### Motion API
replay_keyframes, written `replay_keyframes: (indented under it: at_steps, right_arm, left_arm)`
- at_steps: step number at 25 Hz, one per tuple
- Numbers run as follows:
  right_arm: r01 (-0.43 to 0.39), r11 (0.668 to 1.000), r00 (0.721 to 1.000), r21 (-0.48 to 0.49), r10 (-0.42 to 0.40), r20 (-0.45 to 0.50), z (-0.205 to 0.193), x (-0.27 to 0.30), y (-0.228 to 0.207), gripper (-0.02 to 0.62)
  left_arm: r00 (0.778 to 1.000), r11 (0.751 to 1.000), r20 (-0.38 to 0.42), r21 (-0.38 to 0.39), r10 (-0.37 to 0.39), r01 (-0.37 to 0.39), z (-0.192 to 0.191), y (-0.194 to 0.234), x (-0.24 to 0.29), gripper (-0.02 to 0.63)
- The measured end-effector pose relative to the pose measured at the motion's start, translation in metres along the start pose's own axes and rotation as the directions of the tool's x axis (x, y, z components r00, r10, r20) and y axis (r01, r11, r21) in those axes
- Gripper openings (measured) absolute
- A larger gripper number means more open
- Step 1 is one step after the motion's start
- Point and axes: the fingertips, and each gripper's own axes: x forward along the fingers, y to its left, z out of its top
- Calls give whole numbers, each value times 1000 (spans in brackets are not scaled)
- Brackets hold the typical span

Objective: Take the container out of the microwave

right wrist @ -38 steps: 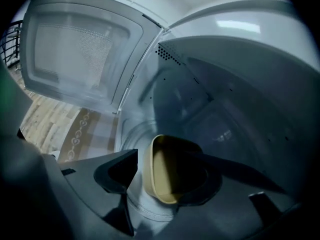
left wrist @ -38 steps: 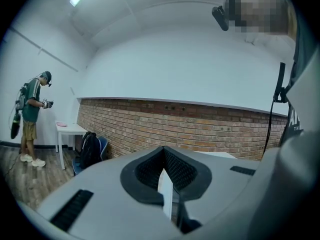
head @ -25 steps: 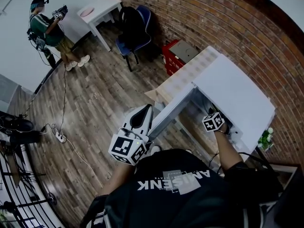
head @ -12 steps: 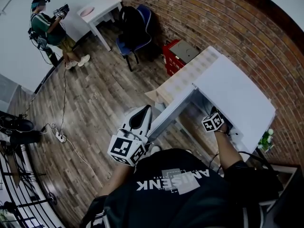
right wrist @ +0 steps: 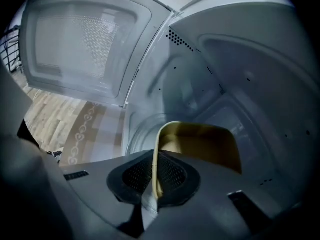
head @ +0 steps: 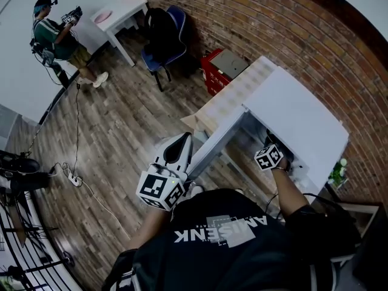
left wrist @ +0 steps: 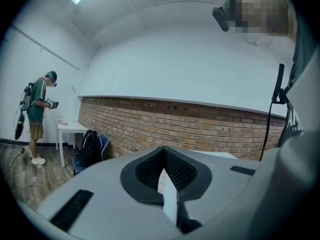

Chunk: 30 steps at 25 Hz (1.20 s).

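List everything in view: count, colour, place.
table: one, pale top, against the brick wall
microwave: one, white, on the table, door open
container: one, yellowish, inside the microwave
box: one, red, grey lid, floor beside the table
chair: one, blue, by the wall, black backpack on it
small table: one, white, far corner, pink plate on it
other person: one, green top, beside the small table
power strip: one, white, on the floor
left gripper: one, white, jaws together, by the door
right gripper: one, in the microwave, jaws just closed on the container's wall
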Motion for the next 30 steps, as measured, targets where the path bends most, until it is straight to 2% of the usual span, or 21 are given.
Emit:
replay_keyframes:
  at_steps: [9,16,20,30]
  right_arm:
    - [-46,999,999,8,46,21,8,-18,18,45]
    - [-116,992,993,47,115,28,10,-35,44,44]
    - [-123,991,992,53,121,31,9,-45,55,44]
    - [-150,979,988,138,145,45,21,-78,82,44]
  left_arm:
    - [999,999,4,-12,-37,37,0,-1,-1,12]
    - [998,997,12,-21,-69,69,0,2,-1,12]
    - [995,994,11,-30,-103,103,-3,0,2,12]
    - [980,979,9,-49,-198,198,-5,2,9,11]
